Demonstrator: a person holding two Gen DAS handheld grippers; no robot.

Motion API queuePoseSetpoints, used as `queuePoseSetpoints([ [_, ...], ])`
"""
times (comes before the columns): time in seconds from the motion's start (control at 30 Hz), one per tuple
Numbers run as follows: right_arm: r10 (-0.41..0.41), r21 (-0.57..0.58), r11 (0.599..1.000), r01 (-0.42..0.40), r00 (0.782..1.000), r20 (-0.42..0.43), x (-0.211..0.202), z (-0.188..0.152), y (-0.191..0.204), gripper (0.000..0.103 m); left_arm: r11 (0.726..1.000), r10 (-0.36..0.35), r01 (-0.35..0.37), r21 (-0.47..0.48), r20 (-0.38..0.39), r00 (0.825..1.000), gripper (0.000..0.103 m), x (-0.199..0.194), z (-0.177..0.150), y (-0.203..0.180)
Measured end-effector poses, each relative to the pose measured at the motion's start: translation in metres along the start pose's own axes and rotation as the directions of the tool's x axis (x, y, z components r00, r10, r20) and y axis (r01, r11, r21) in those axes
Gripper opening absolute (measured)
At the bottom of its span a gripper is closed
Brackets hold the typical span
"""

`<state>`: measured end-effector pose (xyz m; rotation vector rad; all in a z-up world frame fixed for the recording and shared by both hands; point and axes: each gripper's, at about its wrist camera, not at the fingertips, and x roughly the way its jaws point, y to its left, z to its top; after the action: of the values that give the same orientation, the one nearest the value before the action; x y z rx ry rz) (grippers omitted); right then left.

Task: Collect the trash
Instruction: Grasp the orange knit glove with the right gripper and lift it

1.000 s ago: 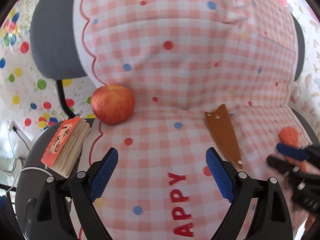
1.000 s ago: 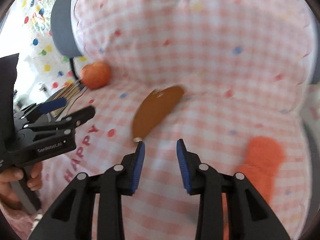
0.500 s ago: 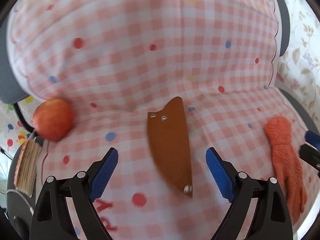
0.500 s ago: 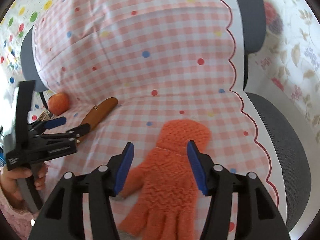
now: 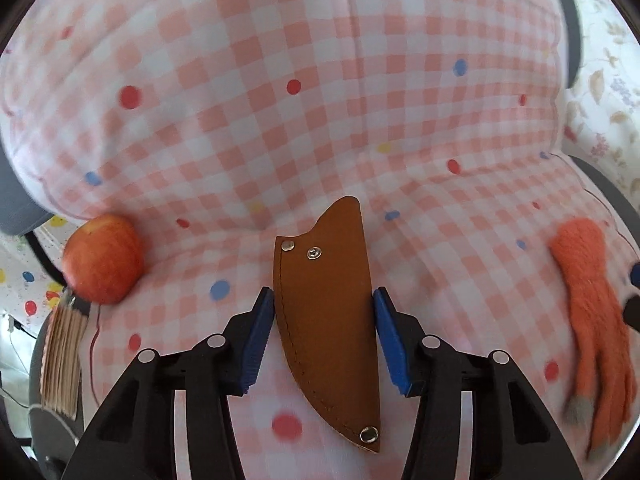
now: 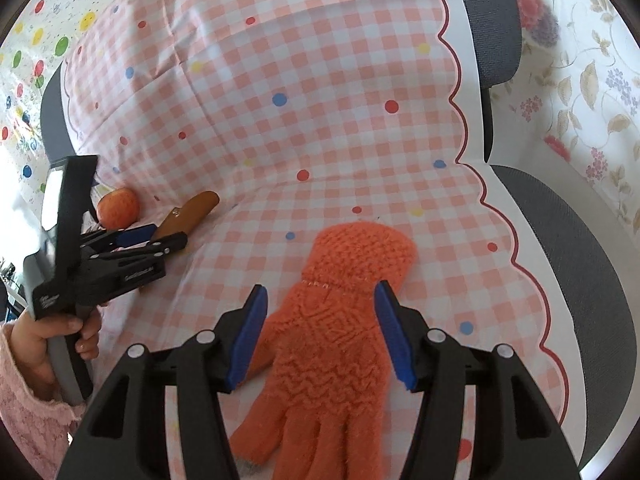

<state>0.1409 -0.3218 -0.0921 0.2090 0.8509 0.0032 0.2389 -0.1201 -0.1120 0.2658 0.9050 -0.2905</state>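
We have both claws down over a chair draped in a pink checked cloth (image 5: 320,120), each straddling a different thing. Our left claw (image 5: 324,340) is closing around the brown sheath (image 5: 326,320), which lies flat at 6 o'clock in the left view; the pads look just beside its edges and we cannot see them pressing yet. Our right claw (image 6: 320,336) stands part open with the orange glove (image 6: 332,352) between its pads, the cuff toward 12 o'clock and the fingers trailing to 6; the pads are clear of the knit. The main risk, as we judge it, is the cloth: it is loose and rumpled, so either claw closing low may pinch a fold with the item and drag the whole cover. That could roll the apple (image 5: 103,260), resting at 9 o'clock by the cloth's edge, off the seat, along with the notepad (image 5: 64,356) below it. The sheath is thin and stiff and lies flat, so pads meeting its edges may skate over it or tip it rather than lift it. The glove is soft and limp; a grip across the palm should hold, but its fingers will dangle and could snag.
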Motion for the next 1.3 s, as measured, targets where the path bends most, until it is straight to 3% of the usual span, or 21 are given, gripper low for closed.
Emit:
queuePoseSetpoints([
  [0.23, 0.004, 0.014, 1.0, -0.005, 1.0, 0.007, -0.015, -0.022, 0.009, 0.055, 1.0, 0.004, -0.004, -0.001, 0.036, 0.999, 0.051, -0.044, -0.048, 0.005],
  [0.53, -0.046, 0.002, 0.999, 0.046, 0.998, 0.042, -0.039, -0.042, 0.018, 0.057, 0.995, -0.088, 0.09, -0.044, 0.053, 0.995, 0.052, -0.081, -0.105, 0.02],
  [0.6, -0.047, 0.006, 0.999, 0.047, 0.998, 0.044, -0.04, -0.046, 0.019, 0.06, 0.994, -0.083, 0.086, -0.071, 0.045, 0.996, 0.056, -0.084, -0.112, 0.026],
  [0.67, -0.043, 0.017, 0.999, 0.042, 0.998, 0.046, -0.039, -0.049, 0.021, 0.06, 0.993, -0.074, 0.078, -0.087, 0.043, 0.996, 0.074, -0.083, -0.111, 0.029],
  [0.7, -0.044, 0.019, 0.999, 0.043, 0.998, 0.049, -0.038, -0.05, 0.022, 0.06, 0.993, -0.075, 0.079, -0.091, 0.051, 0.996, 0.074, -0.084, -0.11, 0.031],
  [0.83, -0.055, 0.016, 0.998, 0.054, 0.996, 0.064, -0.039, -0.051, 0.02, 0.061, 0.985, -0.116, 0.121, -0.126, 0.043, 0.992, 0.071, -0.078, -0.103, 0.035],
  [0.87, -0.056, 0.017, 0.998, 0.055, 0.996, 0.066, -0.039, -0.051, 0.019, 0.061, 0.983, -0.119, 0.122, -0.137, 0.03, 0.992, 0.06, -0.074, -0.102, 0.036],
  [0.93, -0.064, 0.016, 0.998, 0.063, 0.996, 0.067, -0.038, -0.05, 0.017, 0.061, 0.973, -0.146, 0.148, -0.175, 0.02, 0.989, 0.053, -0.069, -0.101, 0.038],
  [1.1, -0.085, 0.011, 0.996, 0.085, 0.994, 0.063, -0.034, -0.047, 0.011, 0.061, 0.962, -0.175, 0.189, -0.195, 0.089, 0.981, 0.052, -0.084, -0.103, 0.035],
  [1.3, -0.072, 0.031, 0.997, 0.071, 0.997, 0.022, -0.012, -0.035, 0.003, 0.061, 0.973, -0.165, 0.183, -0.139, 0.137, 0.977, 0.052, -0.11, -0.1, 0.011],
])
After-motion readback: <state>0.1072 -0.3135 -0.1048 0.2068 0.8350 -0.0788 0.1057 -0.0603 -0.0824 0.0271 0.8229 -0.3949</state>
